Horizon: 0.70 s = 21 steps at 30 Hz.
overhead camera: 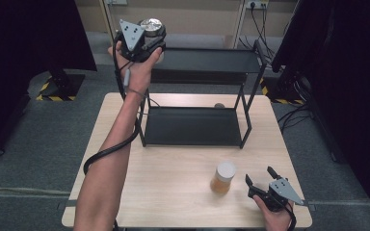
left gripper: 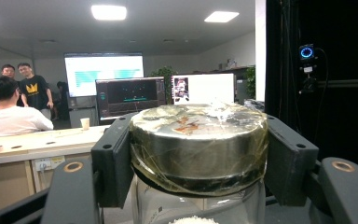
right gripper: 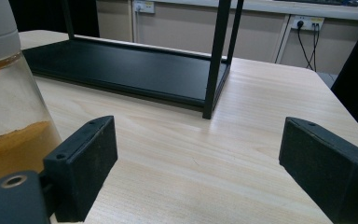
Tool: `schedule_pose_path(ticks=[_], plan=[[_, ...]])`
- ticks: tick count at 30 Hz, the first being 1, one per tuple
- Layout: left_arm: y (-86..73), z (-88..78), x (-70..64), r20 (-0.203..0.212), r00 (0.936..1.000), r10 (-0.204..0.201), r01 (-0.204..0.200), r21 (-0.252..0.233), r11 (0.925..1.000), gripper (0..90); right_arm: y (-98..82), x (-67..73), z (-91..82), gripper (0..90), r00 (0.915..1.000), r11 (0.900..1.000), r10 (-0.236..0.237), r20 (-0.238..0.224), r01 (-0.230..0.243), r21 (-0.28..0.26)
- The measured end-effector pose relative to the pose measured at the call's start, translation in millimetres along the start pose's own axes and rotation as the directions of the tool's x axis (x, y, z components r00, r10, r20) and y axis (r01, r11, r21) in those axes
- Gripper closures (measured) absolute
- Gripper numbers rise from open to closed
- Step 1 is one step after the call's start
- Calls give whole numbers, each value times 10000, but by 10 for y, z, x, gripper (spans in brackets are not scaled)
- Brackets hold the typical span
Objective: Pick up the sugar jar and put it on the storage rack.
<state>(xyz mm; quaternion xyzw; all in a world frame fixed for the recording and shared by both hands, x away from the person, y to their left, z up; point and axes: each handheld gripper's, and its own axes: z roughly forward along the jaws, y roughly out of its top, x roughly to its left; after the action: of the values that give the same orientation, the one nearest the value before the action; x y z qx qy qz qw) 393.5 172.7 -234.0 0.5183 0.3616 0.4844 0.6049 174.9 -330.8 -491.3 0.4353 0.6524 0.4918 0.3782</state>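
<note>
- The right gripper is resting nearest, at the near right corner of the table, its jaws standing wide apart and gripping nothing
- A jar of orange powder with a pale lid is standing just left of it, apart from its jaws
- The left gripper is hanging at the far left, raised beside the top shelf of the black rack
- Its jaws are pressing on both sides of the metal lid of a glass jar, with white contents showing below
- The jar is being carried in the air, level with the top shelf and not yet over it
- Glass is probably making it stiff, fragile and fairly heavy; the wrinkled clear wrap over the lid is likely slippery
- Gripping by the lid is risking a slip or a loose lid; holding the glass body just under the lid looks safer
</note>
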Motion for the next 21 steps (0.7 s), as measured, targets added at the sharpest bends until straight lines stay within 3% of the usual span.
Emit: schedule_pose_path(ticks=[13, 21], plan=[[-125, 152, 15, -145, 9994, 318, -311, 437, 9986, 348, -1, 0, -1, 116, 10000, 10000, -56, -23, 56, -6], [-189, 214, 27, -211, 9994, 259, -245, 662, 9975, 347, 4, -1, 2, 116, 9999, 9999, -139, -50, 139, 19]])
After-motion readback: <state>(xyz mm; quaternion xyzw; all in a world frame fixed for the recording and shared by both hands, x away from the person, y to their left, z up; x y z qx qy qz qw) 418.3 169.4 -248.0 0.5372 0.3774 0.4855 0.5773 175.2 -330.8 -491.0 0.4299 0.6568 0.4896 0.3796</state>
